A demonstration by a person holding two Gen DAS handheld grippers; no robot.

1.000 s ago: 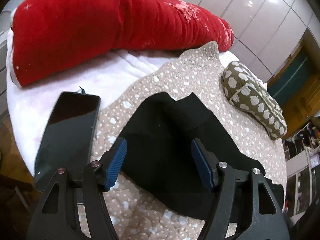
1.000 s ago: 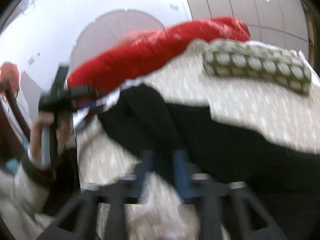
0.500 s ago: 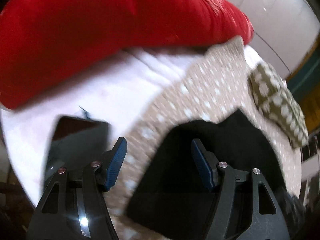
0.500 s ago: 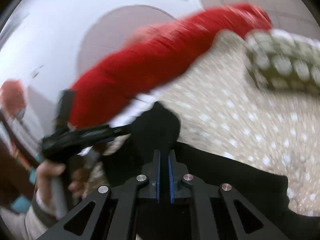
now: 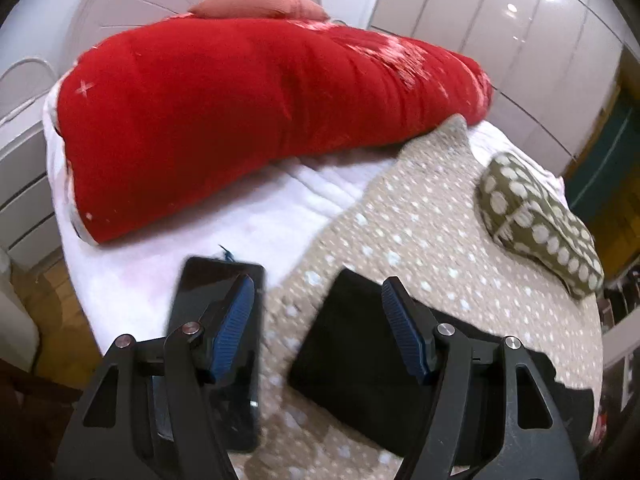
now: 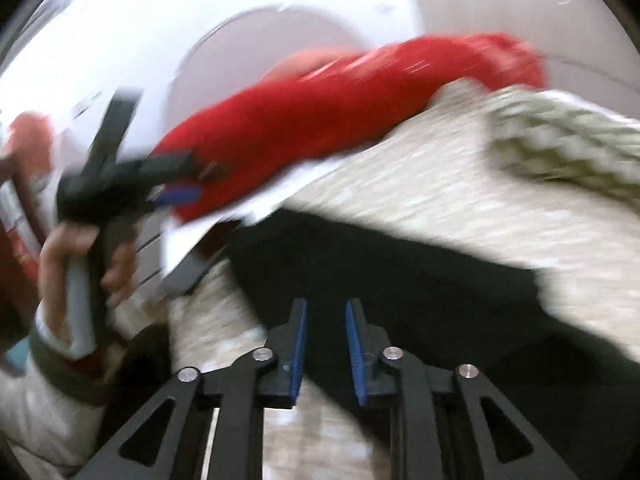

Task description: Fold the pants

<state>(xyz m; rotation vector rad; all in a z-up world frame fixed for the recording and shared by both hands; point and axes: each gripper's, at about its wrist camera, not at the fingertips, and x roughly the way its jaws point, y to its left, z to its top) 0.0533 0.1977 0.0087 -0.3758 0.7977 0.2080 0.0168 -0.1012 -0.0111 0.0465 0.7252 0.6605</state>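
Observation:
The black pants (image 5: 352, 360) lie folded flat on the beige dotted blanket (image 5: 420, 220), with a straight left edge. My left gripper (image 5: 318, 320) hovers open above that edge, nothing between its blue pads; the left pad (image 5: 236, 320) hangs over a phone. In the blurred right wrist view, my right gripper (image 6: 326, 320) sits low over the pants (image 6: 400, 280). Its jaws are opening, a narrow gap shows between them, and no cloth is pinched there. A hand (image 6: 80, 252) holds the left gripper (image 6: 176, 192) at the far left of that view.
A black phone (image 5: 200, 280) lies on the white sheet (image 5: 180, 248) left of the pants. A big red pillow (image 5: 260, 120) fills the back of the bed. A green dotted cushion (image 5: 536, 224) lies at the right. The bed's edge and wooden floor (image 5: 60, 312) are at the left.
My right gripper was shut on a raised fold of the pants; its jaws have parted and the cloth lies flat. The left gripper pulled up and back, still open.

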